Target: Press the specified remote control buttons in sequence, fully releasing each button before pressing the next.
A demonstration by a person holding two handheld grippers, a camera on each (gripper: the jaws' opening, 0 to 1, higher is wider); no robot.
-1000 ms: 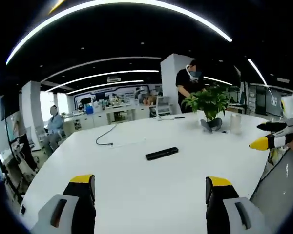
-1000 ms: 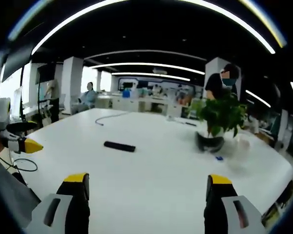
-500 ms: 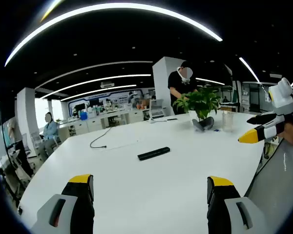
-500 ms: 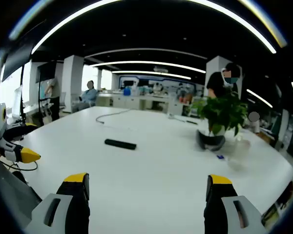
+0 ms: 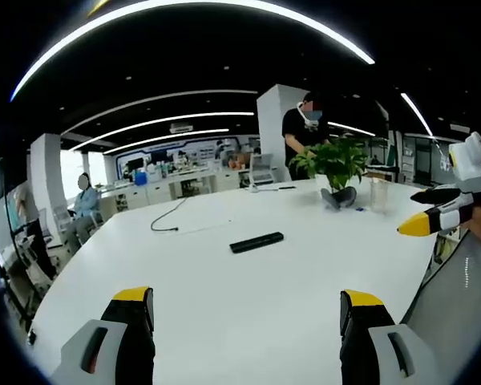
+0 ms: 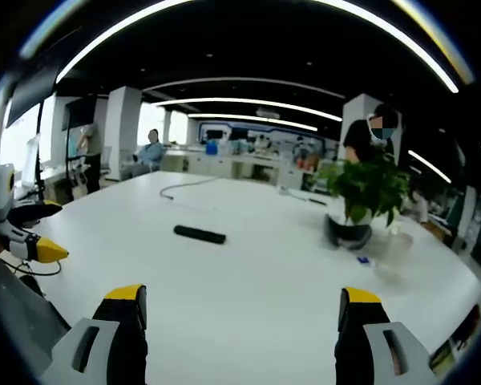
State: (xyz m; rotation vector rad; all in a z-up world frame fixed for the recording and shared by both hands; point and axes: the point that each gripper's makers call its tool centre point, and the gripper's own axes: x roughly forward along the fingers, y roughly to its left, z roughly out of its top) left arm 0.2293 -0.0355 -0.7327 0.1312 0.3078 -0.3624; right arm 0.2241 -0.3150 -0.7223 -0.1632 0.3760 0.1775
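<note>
The remote control [image 5: 256, 241] lies flat on the white desk [image 5: 224, 305], out in the open part of it and well apart from both pairs of fingers. Its long axis runs across both views, nearly from side to side and a little slanted, so it shows its long side to the grippers and not its end. Beyond the remote control a thin cable [image 5: 170, 218] lies on the desk. A potted plant [image 5: 337, 168] stands farther along the desk from the remote control, on its right in both views, and a person [image 5: 305, 132] stands behind that plant.

The left gripper [image 5: 244, 321] hangs above the near edge of the desk, its fingers wide apart and holding nothing, and the remote control lies straight ahead between them. The right gripper [image 6: 240, 321] is the same, fingers wide and empty, but here the remote control lies ahead and toward the left finger.

I cannot say with certainty which gripper is nearer; the remote control looks about equally far from both. In my judgement no button is pressed yet, and the coming move is a long reach forward. Either gripper must then come down on the button face from above.
</note>
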